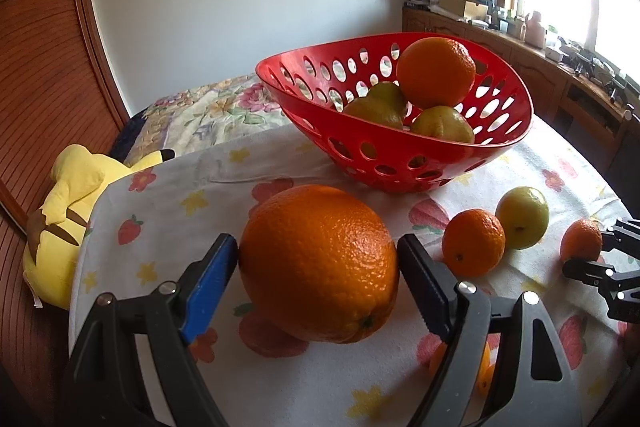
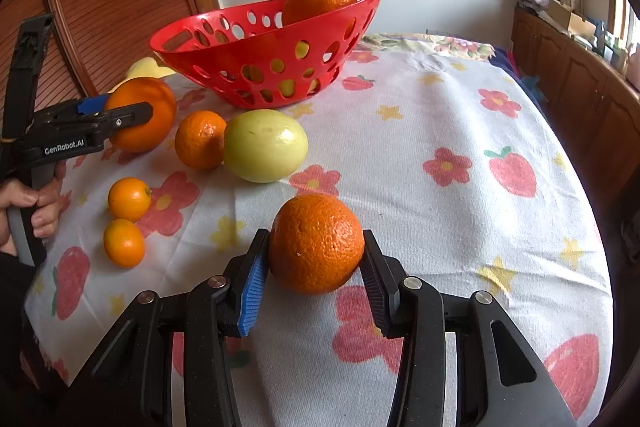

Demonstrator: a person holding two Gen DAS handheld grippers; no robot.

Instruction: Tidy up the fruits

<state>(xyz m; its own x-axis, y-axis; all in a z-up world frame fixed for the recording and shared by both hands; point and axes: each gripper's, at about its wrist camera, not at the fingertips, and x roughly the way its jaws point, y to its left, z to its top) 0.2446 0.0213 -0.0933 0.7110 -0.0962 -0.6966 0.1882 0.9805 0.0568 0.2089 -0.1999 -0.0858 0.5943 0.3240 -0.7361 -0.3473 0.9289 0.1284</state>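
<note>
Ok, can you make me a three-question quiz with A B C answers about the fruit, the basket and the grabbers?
1. Where is the green fruit that is out on the cloth?
A. in the basket
B. beside a small orange
C. in a gripper

2. What colour is the basket?
A. red
B. blue
C. white

3. What is the left gripper doing?
A. hanging open
B. holding a spoon
C. squeezing the big orange

Answers: 1 B, it touches the small orange. 2 A, its wall is red. 3 C, both fingers press the big orange's sides.
</note>
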